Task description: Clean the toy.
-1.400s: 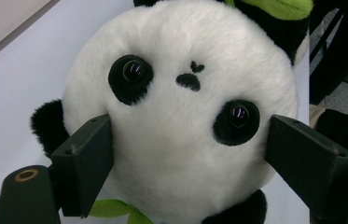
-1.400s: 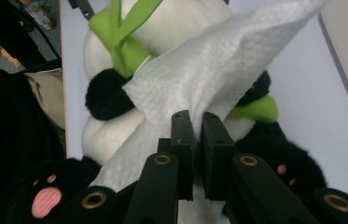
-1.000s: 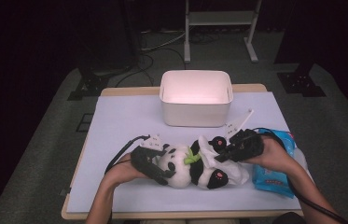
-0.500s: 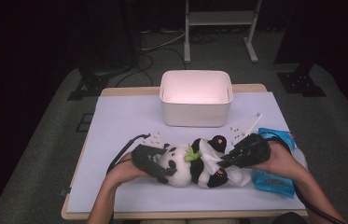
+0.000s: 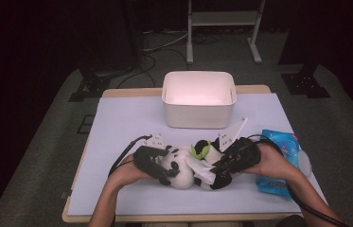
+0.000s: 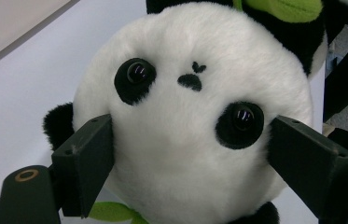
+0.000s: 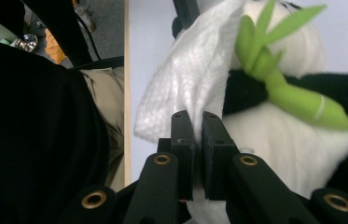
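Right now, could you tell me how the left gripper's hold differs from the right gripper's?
The left gripper has its jaws spread wide around the panda's head, one on each side; the right gripper has its jaws nearly together, pinching a thin white wipe. The left gripper faces the panda's face; the right gripper works at the panda's body beside the green bamboo sprig. Both rest low over the table, at the same toy.

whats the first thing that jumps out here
The plush panda lying at the table's near edge, its round white head clamped between the left gripper. The right gripper pinches a white wipe against its belly. Behind stands a white bin; a blue wipes pack lies at the right.
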Motion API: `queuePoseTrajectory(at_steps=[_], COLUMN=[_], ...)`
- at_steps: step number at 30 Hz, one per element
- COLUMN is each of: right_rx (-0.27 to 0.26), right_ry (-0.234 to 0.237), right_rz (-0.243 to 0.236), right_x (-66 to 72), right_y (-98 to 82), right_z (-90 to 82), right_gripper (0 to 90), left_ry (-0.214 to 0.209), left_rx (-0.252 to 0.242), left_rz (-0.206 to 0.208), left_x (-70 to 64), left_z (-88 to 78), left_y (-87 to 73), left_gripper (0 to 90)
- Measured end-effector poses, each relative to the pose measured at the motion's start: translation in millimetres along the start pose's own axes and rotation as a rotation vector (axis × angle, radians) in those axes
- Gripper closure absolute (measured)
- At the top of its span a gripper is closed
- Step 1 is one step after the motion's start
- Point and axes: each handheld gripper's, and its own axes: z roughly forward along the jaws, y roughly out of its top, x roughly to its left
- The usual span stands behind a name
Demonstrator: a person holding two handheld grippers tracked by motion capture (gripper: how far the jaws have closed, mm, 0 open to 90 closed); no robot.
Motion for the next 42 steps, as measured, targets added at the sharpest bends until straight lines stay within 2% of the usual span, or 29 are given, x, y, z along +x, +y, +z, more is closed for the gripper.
queuePoseTrajectory(at_steps=[5, 11, 17, 20, 25, 33, 42], right_rx=[-0.010, -0.006, 0.009, 0.016, 0.018, 0.021, 0.018], right_ry=[-0.008, -0.044, -0.051, -0.039, -0.032, -0.018, -0.032], right_rz=[0.023, 0.070, 0.120, 0.121, 0.090, 0.027, -0.009], right_x=[0.4, -4.5, -19.3, -23.3, -24.4, -24.0, -35.3], right_y=[-11.5, -26.9, -35.7, -34.4, -21.6, 8.9, 41.8], right_z=[-9.9, -21.3, -12.0, -4.7, 3.5, 14.0, 20.9], right_gripper=[84.2, 84.2, 84.2, 84.2, 84.3, 84.3, 84.4], left_ry=[-0.002, -0.003, -0.004, -0.004, -0.003, -0.001, -0.004], left_rx=[-0.003, 0.000, 0.005, 0.009, 0.011, 0.015, 0.012], left_rz=[0.002, 0.001, 0.010, 0.014, 0.015, 0.015, 0.013], left_x=[-0.5, -0.2, -0.9, -1.4, -1.9, -3.0, -2.5], left_z=[0.0, -0.2, -0.4, -0.5, -0.3, -0.6, -0.6], left_y=[0.0, -0.2, 0.0, 0.0, 0.1, 0.3, -0.1], left_gripper=[16.1, 16.0, 16.0, 16.0, 16.0, 16.0, 16.0])
